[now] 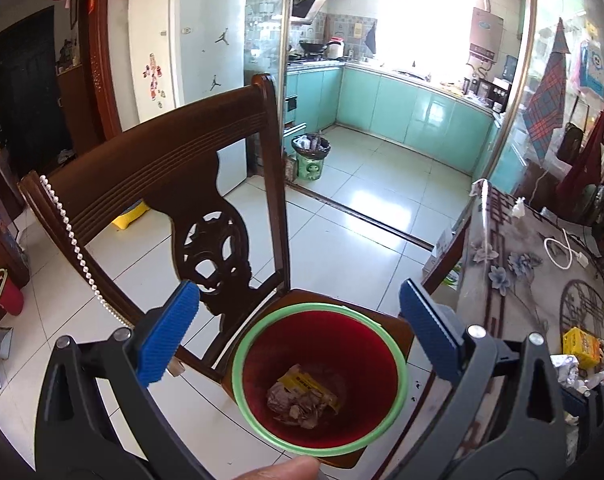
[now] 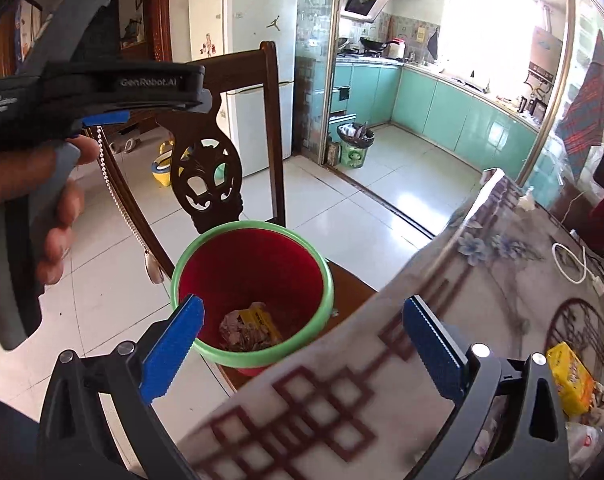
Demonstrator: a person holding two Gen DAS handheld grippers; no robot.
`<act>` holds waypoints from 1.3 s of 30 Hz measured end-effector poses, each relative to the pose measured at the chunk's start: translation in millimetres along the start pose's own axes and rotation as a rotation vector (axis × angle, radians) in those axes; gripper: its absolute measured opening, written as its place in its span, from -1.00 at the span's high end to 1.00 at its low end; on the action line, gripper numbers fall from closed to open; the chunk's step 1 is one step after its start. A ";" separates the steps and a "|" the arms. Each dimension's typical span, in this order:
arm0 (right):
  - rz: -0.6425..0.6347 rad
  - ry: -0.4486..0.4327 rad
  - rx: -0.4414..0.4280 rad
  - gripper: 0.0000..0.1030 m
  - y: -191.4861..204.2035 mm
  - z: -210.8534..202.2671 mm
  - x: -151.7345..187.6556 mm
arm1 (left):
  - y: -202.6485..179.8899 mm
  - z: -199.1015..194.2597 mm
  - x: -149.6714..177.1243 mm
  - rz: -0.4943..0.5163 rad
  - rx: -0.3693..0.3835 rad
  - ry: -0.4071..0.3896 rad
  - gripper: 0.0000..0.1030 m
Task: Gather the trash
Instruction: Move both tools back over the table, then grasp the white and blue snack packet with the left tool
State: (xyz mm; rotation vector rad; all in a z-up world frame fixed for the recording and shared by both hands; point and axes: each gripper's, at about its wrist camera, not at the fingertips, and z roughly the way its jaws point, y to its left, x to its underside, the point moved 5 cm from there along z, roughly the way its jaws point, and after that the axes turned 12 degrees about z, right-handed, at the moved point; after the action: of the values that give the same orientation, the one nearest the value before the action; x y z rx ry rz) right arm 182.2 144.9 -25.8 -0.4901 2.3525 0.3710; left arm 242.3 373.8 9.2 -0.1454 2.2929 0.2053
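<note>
The left tool (image 1: 300, 304) hangs above a red bin (image 1: 318, 376) with a green rim, its blue fingers (image 1: 170, 332) spread wide apart with nothing between them. The bin stands on the seat of a dark wooden chair (image 1: 158, 168), close to the seat's front edge, and the chair is drawn up beside the tabletop (image 1: 514, 264). At the bottom of the bin lies crumpled trash (image 1: 302, 398): brownish paper and a yellow wrapper pressed together. A string of white beads (image 1: 76, 248) hangs over the chair's backrest at its left corner.

The right tool (image 2: 302, 320) is also wide apart and empty, its jaws standing over the tabletop's near edge, with the left finger over the bin's rim (image 2: 258, 292) and the right one over the patterned cloth. In this view the bin sits just beyond the tabletop's edge, and the same trash (image 2: 250, 330) shows inside it. At the upper left a hand (image 2: 58, 216) grips the handle of the left tool.

More trash is left at the right edge of the tabletop: a yellow packet (image 2: 570, 376) with crumpled foil and clear plastic bits (image 1: 570, 370) beside it. A white cable (image 1: 562, 254) lies coiled farther along the tabletop, toward its far right corner. Beyond the chair the tiled floor runs into a kitchen, where a second, green bin (image 1: 312, 156) stands by the doorway.
</note>
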 end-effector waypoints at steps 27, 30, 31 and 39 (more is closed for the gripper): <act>0.369 -0.094 0.400 -0.87 -280.9 -207.3 161.2 | -376.9 -99.9 154.4 0.556 0.677 0.170 -0.91; 0.391 -0.077 0.382 -0.87 -284.0 -202.2 170.5 | -399.8 -101.0 187.8 0.638 0.690 0.213 -0.91; 0.401 -0.075 0.372 -0.87 -283.5 -200.8 172.0 | -407.9 -101.5 197.4 0.662 0.695 0.225 -0.91; 0.441 -0.109 0.344 -0.87 -288.7 -213.0 171.5 | -436.5 -88.2 230.9 0.779 0.645 0.263 -0.91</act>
State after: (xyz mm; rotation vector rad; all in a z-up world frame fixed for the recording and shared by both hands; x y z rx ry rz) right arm 69.3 -236.4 -27.4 0.2107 2.3384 0.1769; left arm 99.2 -80.2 -149.2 1.1107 2.4415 -0.1816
